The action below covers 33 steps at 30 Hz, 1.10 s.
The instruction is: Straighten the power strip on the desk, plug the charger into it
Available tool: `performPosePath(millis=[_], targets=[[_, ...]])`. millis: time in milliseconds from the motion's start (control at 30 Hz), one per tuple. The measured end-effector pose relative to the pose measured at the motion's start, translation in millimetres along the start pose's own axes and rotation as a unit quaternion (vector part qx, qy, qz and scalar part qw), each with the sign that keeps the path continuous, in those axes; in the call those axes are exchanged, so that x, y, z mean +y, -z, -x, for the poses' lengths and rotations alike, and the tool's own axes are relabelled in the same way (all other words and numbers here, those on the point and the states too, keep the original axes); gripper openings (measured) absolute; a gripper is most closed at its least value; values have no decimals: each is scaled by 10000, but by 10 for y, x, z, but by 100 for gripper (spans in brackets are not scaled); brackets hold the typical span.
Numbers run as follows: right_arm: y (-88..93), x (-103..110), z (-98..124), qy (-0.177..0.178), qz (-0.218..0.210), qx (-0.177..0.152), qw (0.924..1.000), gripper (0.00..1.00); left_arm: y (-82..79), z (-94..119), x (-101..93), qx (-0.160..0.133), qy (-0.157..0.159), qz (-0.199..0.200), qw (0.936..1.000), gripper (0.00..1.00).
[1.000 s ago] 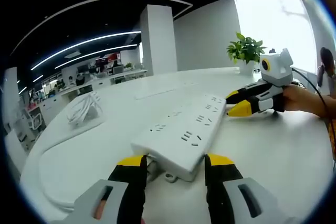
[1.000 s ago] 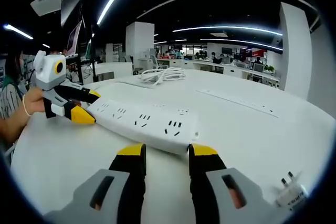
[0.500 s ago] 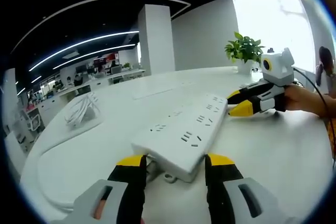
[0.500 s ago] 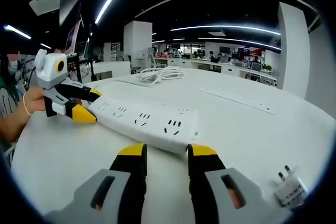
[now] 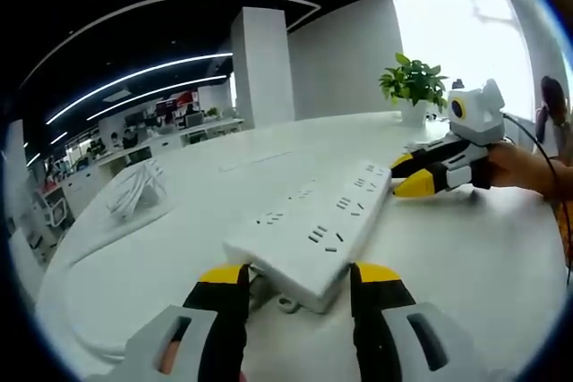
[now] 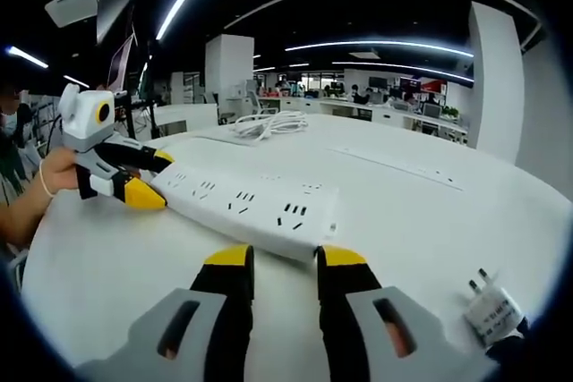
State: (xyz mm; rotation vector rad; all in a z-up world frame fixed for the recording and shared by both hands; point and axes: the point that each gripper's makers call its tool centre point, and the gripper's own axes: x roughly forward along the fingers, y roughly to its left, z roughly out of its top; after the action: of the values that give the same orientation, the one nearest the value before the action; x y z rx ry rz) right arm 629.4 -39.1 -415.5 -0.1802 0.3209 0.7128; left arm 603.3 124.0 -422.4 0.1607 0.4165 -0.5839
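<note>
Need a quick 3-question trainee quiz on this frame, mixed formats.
1. True or false: the charger is plugged into the power strip.
2. In the right gripper view, the coiled white cable lies: A) beyond the strip, B) on top of the strip, C) between the jaws.
3. Fill in: the right gripper has one jaw above and one beside the strip's ___ end, seen from the left gripper.

Key: 1 false, it lies loose on the desk; 2 A; 3 far.

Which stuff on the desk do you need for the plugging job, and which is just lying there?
Needed:
power strip, with the left gripper and right gripper at its two ends
charger, lying on the desk

Just lying about:
coiled white cable
potted plant
</note>
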Motion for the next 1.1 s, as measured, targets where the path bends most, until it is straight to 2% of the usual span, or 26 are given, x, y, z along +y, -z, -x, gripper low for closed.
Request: performPosePath(millis=[1100], targets=[[59, -59, 177, 242, -288, -33, 9993, 17, -41, -73, -78, -9, 80, -60, 9999, 47]])
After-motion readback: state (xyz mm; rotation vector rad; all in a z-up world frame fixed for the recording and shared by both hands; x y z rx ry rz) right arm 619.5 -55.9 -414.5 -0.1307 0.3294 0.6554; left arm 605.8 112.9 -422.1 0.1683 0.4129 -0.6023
